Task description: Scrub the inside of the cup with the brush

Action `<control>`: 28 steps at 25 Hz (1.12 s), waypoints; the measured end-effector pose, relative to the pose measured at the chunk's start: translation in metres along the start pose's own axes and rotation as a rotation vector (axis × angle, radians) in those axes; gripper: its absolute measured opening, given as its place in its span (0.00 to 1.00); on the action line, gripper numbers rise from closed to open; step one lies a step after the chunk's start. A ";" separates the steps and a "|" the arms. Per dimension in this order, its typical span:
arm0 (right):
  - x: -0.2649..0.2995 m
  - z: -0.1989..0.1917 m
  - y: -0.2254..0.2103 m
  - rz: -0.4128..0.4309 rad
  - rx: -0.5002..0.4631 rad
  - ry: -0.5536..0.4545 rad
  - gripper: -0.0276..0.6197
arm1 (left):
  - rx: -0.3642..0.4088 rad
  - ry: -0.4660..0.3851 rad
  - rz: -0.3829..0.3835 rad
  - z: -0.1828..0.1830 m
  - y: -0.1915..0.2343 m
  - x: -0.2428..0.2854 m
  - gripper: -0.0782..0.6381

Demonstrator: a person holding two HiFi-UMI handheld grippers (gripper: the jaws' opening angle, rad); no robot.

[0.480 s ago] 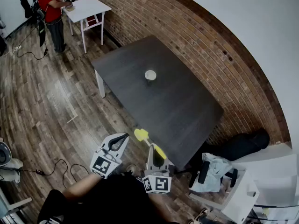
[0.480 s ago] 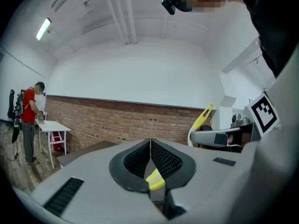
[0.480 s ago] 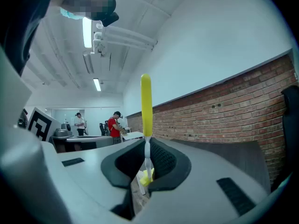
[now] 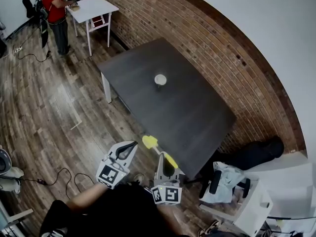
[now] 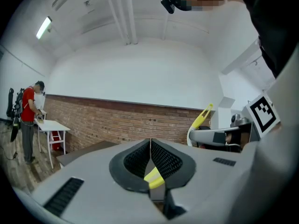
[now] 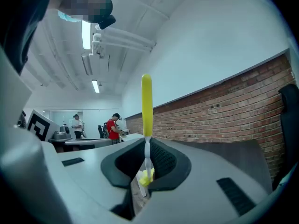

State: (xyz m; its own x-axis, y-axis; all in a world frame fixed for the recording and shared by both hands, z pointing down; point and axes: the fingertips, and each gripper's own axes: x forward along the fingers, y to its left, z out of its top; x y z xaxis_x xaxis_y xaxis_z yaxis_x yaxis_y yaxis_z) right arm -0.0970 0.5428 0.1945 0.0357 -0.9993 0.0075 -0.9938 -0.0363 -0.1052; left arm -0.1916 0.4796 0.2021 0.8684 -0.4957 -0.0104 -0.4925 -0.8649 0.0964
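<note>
A small white cup (image 4: 159, 80) stands upright near the middle of the dark table (image 4: 197, 117). Both grippers hang in front of the table's near corner, over the wood floor and well short of the cup. My right gripper (image 4: 164, 158) is shut on a brush (image 4: 157, 149) whose yellow head points toward the table. In the right gripper view the yellow brush (image 6: 146, 104) rises straight up from the pinched jaws of the right gripper (image 6: 147, 148). My left gripper (image 4: 130, 146) is shut and holds nothing; its pads meet in the left gripper view (image 5: 150, 146). The brush (image 5: 202, 118) also shows there, to the right.
A brick wall (image 4: 212, 38) runs behind the table. A person in a red shirt (image 4: 53, 6) stands at a small white table (image 4: 94, 6) at the far left. A black bag (image 4: 254, 154) and a white chair (image 4: 247, 206) sit right of the table. A cable (image 4: 59, 177) lies on the floor.
</note>
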 end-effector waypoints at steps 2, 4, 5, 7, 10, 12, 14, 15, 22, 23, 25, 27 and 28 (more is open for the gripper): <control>0.001 0.001 0.006 0.003 -0.004 -0.005 0.12 | 0.000 0.000 -0.001 0.000 0.003 -0.004 0.16; 0.002 0.001 0.011 -0.001 -0.005 -0.004 0.12 | -0.001 0.000 -0.003 0.000 0.007 -0.008 0.16; 0.003 0.001 0.013 -0.004 -0.005 -0.004 0.12 | 0.002 -0.003 -0.004 0.000 0.009 -0.010 0.16; 0.004 0.001 0.019 -0.003 -0.011 -0.007 0.12 | 0.005 -0.006 -0.005 0.001 0.014 -0.015 0.16; 0.007 0.000 0.032 -0.005 -0.023 -0.006 0.12 | -0.007 -0.012 -0.006 0.002 0.024 -0.025 0.16; 0.010 -0.001 0.042 -0.011 -0.029 -0.003 0.12 | -0.016 -0.014 -0.009 0.002 0.032 -0.031 0.16; 0.012 -0.001 0.050 -0.018 -0.033 -0.001 0.12 | -0.022 -0.013 -0.017 0.002 0.037 -0.036 0.16; 0.012 -0.001 0.053 -0.021 -0.035 -0.001 0.12 | -0.024 -0.014 -0.022 0.002 0.039 -0.039 0.16; 0.019 -0.010 0.074 -0.057 -0.037 0.000 0.12 | -0.031 -0.008 -0.054 -0.007 0.054 -0.055 0.16; 0.020 -0.011 0.076 -0.061 -0.034 0.000 0.12 | -0.032 -0.005 -0.056 -0.009 0.056 -0.056 0.16; 0.023 -0.011 0.077 -0.066 -0.028 0.003 0.12 | -0.036 0.002 -0.058 -0.012 0.060 -0.057 0.16; 0.027 -0.012 0.076 -0.068 -0.025 0.004 0.12 | -0.040 0.007 -0.059 -0.013 0.064 -0.054 0.16; 0.031 -0.013 0.075 -0.070 -0.024 0.004 0.12 | -0.040 0.011 -0.059 -0.014 0.066 -0.052 0.16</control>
State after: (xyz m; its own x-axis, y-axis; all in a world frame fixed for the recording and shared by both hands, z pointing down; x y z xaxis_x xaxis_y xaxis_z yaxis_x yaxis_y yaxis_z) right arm -0.1716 0.5093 0.1995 0.1046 -0.9944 0.0176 -0.9911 -0.1057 -0.0808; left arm -0.2684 0.4494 0.2234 0.8967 -0.4426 -0.0067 -0.4377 -0.8888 0.1354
